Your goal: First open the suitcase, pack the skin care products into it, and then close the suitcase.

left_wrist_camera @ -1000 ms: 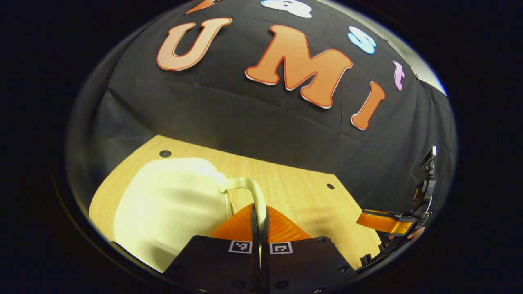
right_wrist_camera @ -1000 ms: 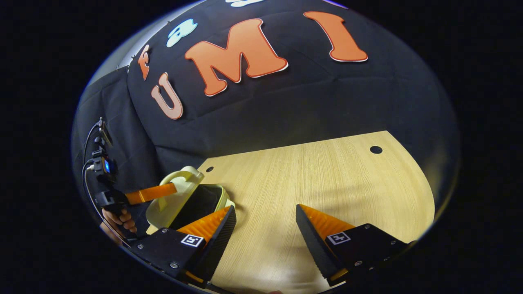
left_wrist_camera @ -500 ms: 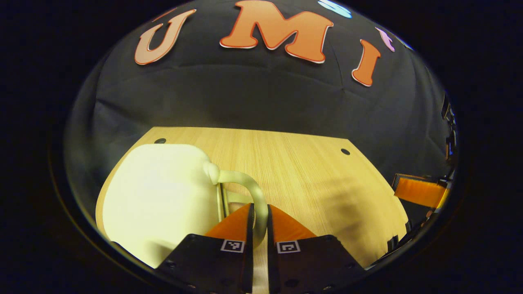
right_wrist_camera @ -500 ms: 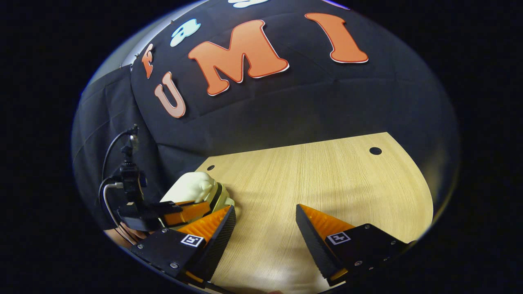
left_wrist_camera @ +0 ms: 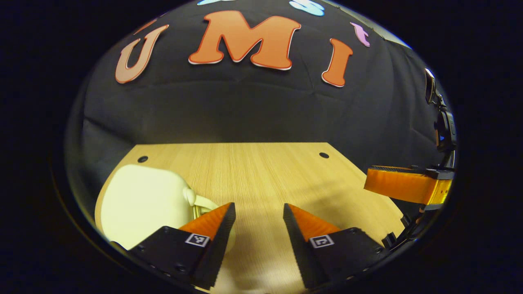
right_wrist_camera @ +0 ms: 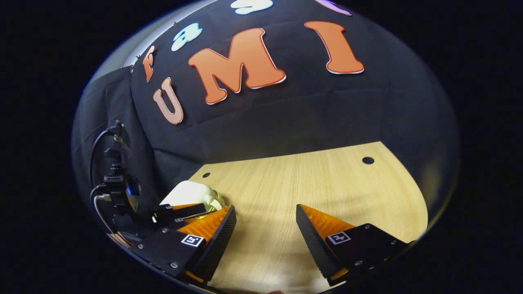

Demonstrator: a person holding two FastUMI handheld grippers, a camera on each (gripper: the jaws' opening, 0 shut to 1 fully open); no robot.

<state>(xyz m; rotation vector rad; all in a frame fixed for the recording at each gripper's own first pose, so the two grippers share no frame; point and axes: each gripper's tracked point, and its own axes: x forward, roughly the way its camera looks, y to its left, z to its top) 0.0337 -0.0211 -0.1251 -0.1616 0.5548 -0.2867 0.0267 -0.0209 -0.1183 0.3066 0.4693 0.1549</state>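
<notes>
- Black cloth hangs as the back wall, and in front of it sits a pale wooden table with a straight fine grain and small dark holes near its far corners.
- Over on the table's left side lies the suitcase, a small cream-coloured case with rounded corners and a smooth, slightly glossy shell. The lid looks down flat on the base, so by my reading the closing step is done or as good as done.
- The handle curves off the case's near right edge, a slim pale loop, just beside a glint of metal that could be a latch. Too small to be sure.
- The left gripper hovers low over the table with its fingers spread wide apart and nothing between them, its left finger just in front of that handle.
- The right gripper is also wide open over bare wood, well apart from the case.
- No skin care products are visible on the table; presumably they are inside.
- Handling call: the shell looks stiff and hard, likely light for its size, and slick enough to slip from a pinch on the body.
- Best hold is the handle loop, thin enough for the fingers to close around.
- In the right gripper view the case peeks out behind the other gripper's fingers.
</notes>
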